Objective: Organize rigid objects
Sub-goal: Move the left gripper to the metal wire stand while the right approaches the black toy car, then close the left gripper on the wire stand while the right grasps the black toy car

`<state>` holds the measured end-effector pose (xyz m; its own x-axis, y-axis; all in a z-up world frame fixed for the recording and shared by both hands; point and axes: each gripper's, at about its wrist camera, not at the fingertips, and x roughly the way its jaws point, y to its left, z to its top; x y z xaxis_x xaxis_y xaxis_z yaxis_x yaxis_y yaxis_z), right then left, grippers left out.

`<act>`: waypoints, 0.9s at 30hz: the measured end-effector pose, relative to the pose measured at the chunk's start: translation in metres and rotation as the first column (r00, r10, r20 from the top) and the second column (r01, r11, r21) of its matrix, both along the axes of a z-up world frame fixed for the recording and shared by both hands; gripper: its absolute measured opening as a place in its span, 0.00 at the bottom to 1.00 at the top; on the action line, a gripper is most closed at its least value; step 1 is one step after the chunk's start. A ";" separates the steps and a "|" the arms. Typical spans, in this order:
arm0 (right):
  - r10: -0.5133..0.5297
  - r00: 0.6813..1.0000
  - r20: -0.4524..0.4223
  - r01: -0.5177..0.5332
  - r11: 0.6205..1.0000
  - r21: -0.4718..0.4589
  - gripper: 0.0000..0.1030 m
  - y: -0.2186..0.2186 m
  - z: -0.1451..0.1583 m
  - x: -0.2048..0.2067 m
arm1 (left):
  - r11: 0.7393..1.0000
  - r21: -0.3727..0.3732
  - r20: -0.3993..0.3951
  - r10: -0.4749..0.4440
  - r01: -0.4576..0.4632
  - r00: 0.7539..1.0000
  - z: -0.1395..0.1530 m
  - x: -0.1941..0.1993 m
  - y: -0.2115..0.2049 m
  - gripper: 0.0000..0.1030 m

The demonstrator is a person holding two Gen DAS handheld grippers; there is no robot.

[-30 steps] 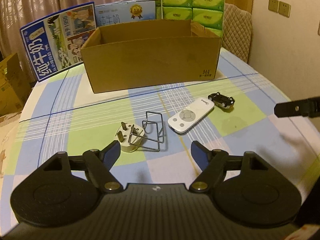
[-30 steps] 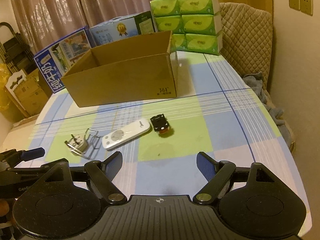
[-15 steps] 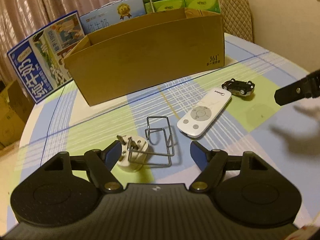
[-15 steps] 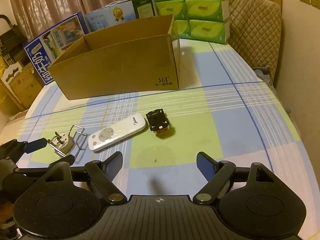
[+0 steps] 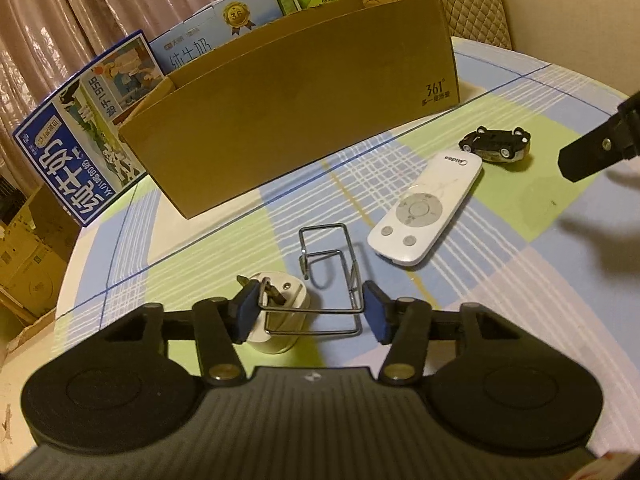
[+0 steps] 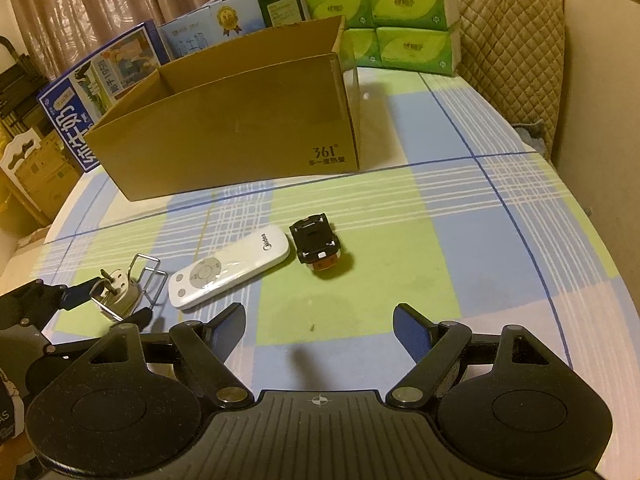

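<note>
The left gripper (image 5: 310, 312) has just been closing, its blue pads now pressing both sides of the bent silver wire rack (image 5: 328, 276), with the white round plug adapter (image 5: 280, 320) sitting inside the wire loop on the checked tablecloth (image 5: 500, 280). The right gripper (image 6: 318, 326) hangs spread wide, holding nothing, near the white oval remote control (image 6: 228, 268) and upturned black toy car (image 6: 316, 242). The open brown cardboard box (image 6: 232, 132) stands behind.
</note>
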<state>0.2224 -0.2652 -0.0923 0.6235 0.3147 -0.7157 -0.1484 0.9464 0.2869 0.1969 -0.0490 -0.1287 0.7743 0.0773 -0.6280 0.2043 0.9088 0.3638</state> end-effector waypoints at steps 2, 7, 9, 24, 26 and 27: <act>-0.001 1.000 -0.002 0.001 1.000 0.000 0.76 0.000 -0.001 0.000 | 1.000 -0.007 -0.003 0.003 -0.003 1.000 0.000 0.000 0.001 0.48; -0.005 1.000 -0.002 0.005 1.000 -0.002 0.76 -0.002 0.000 0.000 | 0.998 -0.053 0.003 0.022 -0.022 1.000 0.007 -0.001 0.004 0.48; -0.008 1.000 -0.002 0.008 1.000 -0.005 0.76 -0.003 -0.001 0.000 | 0.996 -0.084 0.000 0.029 -0.029 1.000 0.011 -0.001 0.007 0.47; -0.010 1.000 0.006 0.010 1.000 -0.013 0.76 -0.007 -0.003 0.008 | 0.956 -0.291 0.044 0.060 -0.045 0.997 0.038 -0.002 0.022 0.47; -0.002 1.000 0.013 0.002 1.000 -0.017 0.76 -0.006 -0.003 0.012 | 0.951 -0.310 0.040 0.039 -0.025 0.998 0.039 -0.003 0.019 0.47; 0.003 1.000 0.015 -0.003 1.000 -0.019 0.76 -0.006 -0.003 0.015 | 0.947 -0.320 0.034 0.028 -0.016 0.999 0.038 -0.004 0.018 0.47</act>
